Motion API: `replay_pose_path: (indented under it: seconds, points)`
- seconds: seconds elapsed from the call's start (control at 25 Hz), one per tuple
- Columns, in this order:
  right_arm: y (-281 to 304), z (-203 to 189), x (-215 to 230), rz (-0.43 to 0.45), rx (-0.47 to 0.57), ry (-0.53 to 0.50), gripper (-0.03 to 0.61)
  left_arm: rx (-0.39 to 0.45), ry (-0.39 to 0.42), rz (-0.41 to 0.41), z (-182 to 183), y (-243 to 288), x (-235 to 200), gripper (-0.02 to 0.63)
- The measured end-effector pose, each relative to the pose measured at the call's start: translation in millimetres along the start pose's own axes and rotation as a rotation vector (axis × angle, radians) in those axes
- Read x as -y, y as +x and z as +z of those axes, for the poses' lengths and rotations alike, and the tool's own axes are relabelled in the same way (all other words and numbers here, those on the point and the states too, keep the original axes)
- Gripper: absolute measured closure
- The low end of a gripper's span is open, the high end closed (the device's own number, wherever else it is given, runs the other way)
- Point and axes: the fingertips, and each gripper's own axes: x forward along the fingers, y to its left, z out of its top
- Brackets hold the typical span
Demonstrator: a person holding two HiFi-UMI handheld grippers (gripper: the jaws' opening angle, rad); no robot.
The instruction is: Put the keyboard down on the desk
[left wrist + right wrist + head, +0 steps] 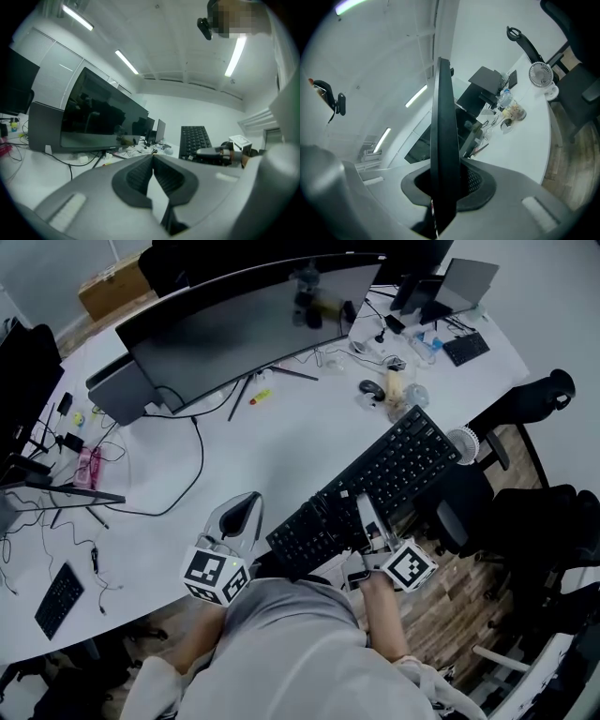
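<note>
We find the right gripper (361,514) fingers clamped on the black keyboard (398,465), which extends diagonally across the near edge of the tabletop (281,432). The left gripper (240,514) fingers are closed with nothing between them.

Big curved monitor (244,320) centre-back, screen dark. Black cable (194,465) loops down below it. Yellow marker (260,397) just under monitor's right half, dark mouse (372,388) further right. Small white fan (463,443) at right, black office chair (534,521) beside it. Cardboard box (114,285) far back left.
</note>
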Motion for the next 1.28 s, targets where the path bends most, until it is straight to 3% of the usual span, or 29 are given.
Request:
replay_pose_path:
  seconds: [0.16,0.4,0.64,0.76,1.28]
  points:
    - [19,-2,4,-0.011,-0.015,0.043,0.508,-0.004,-0.05,0.028,-3,3,-23,0.614]
    - [38,-1,10,-0.034,-0.028,0.05,0.508,0.015,-0.049,0.039,7,3,-42,0.614]
    - [48,-5,18,-0.079,-0.02,0.144,0.508,0.016,-0.062,0.052,8,2,-55,0.614]
    - [50,-5,21,-0.096,-0.027,0.138,0.508,0.019,-0.066,0.051,11,-1,-57,0.614]
    - [71,-4,32,-0.081,-0.008,0.275,0.508,0.037,-0.098,0.111,17,-13,-82,0.614]
